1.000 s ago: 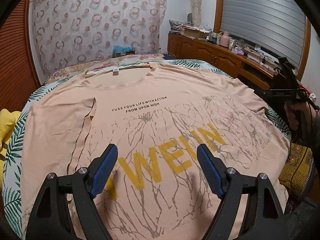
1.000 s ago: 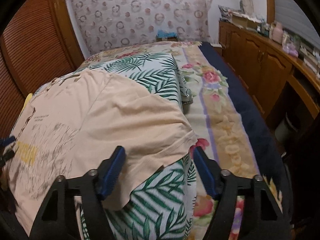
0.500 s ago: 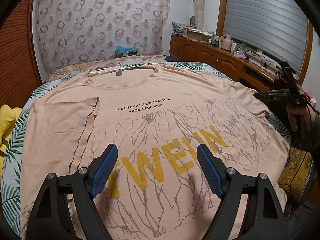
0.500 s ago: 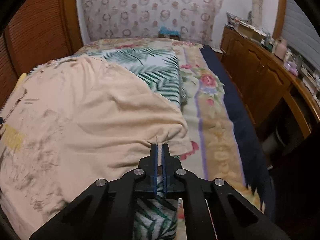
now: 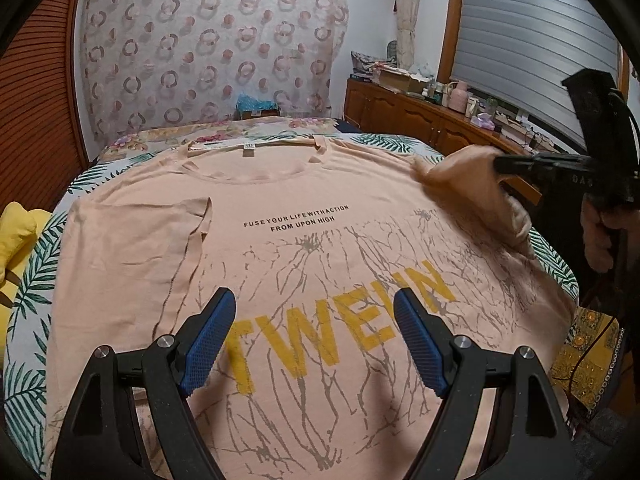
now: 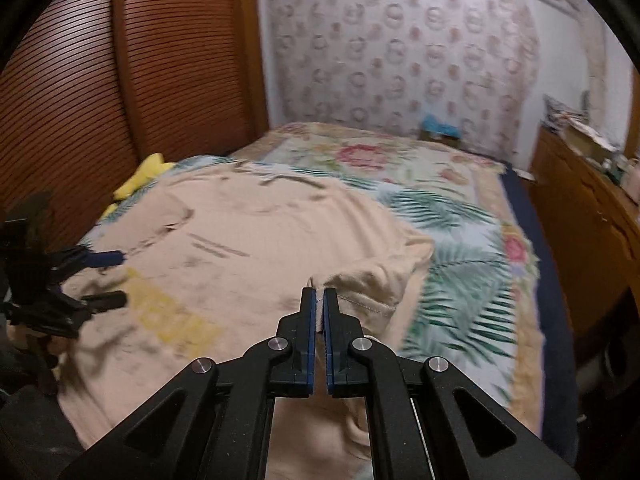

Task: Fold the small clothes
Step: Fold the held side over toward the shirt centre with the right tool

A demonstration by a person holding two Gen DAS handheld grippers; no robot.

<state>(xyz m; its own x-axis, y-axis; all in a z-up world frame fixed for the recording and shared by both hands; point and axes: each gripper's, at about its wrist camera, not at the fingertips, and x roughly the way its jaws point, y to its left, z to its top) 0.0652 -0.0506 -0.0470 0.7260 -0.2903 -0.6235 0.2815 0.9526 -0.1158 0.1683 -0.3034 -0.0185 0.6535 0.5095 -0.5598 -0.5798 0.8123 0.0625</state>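
A peach T-shirt [image 5: 304, 248] with yellow letters and a grey branch print lies flat on the bed, collar at the far side. Its left sleeve [image 5: 140, 240] is folded in over the body. My left gripper [image 5: 316, 332] hovers open over the lower print, nothing between its blue pads. My right gripper [image 6: 318, 304] is shut on the hem of the right sleeve [image 6: 372, 284] and holds it lifted above the shirt. From the left wrist view, that raised sleeve [image 5: 472, 188] hangs from the right gripper [image 5: 498, 164], held by a person's hand [image 5: 596, 236].
The shirt lies on a leaf-print cover [image 6: 448, 272] over a floral bedspread [image 6: 360, 156]. A yellow cloth [image 5: 16, 228] sits at the bed's left edge by a slatted wooden door [image 6: 80, 80]. A wooden cabinet [image 5: 404, 116] with clutter runs along the right wall.
My right gripper went from open around the right sleeve's edge to shut on it, then lifted it and carried it inward over the shirt. The left gripper stayed in place, open.
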